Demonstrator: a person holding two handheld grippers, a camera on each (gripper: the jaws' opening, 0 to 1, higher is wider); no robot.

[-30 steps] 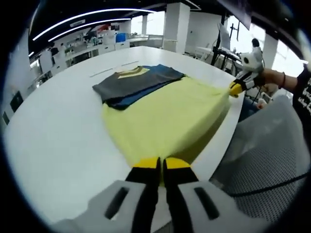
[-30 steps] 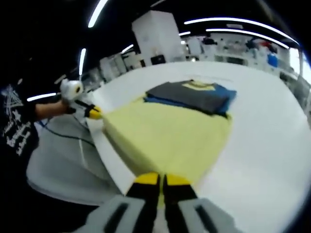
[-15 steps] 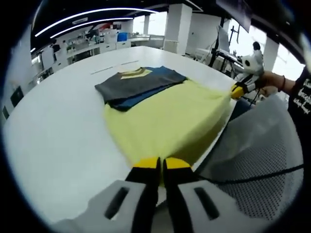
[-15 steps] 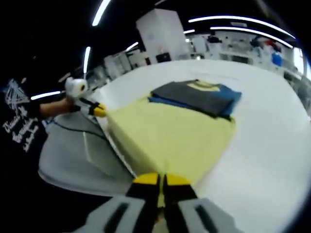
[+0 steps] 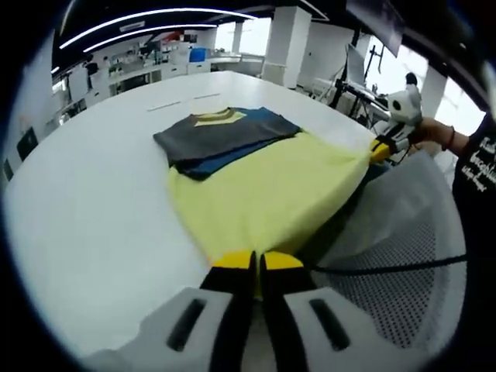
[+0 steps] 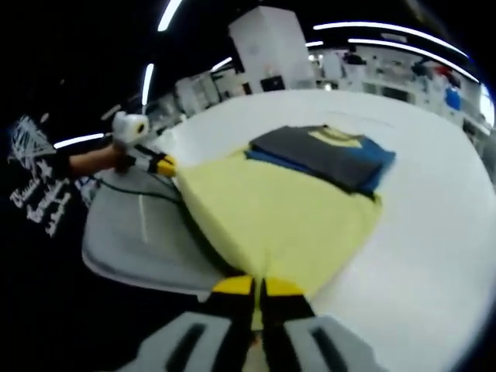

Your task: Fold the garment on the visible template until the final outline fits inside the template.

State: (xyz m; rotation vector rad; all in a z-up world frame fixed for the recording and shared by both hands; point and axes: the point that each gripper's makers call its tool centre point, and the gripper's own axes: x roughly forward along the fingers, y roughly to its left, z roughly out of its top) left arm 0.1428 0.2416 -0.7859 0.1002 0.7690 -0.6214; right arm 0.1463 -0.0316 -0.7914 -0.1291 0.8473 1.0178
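Gripping the yellow garment [image 5: 260, 194] with both claws: left gripper [image 5: 256, 262] and right gripper [image 6: 257, 287] clamped on its corners. Folded dark shirts [image 5: 221, 134] sit upper-middle on the white table [image 5: 85, 201].

Lighting and picture quality: you are working under bright, even overhead light.

Long ceiling light strips [image 5: 147, 17] are curving into arcs under the fisheye bend, and the white table [image 5: 85, 194] is glaring pale around the yellow garment [image 5: 263, 194]. Daylight is washing out the windows [image 5: 387, 66] in the left gripper view. The right gripper view is reading softer and blurrier, its left side falling into deep shadow. Straight edges are bowing toward both margins.
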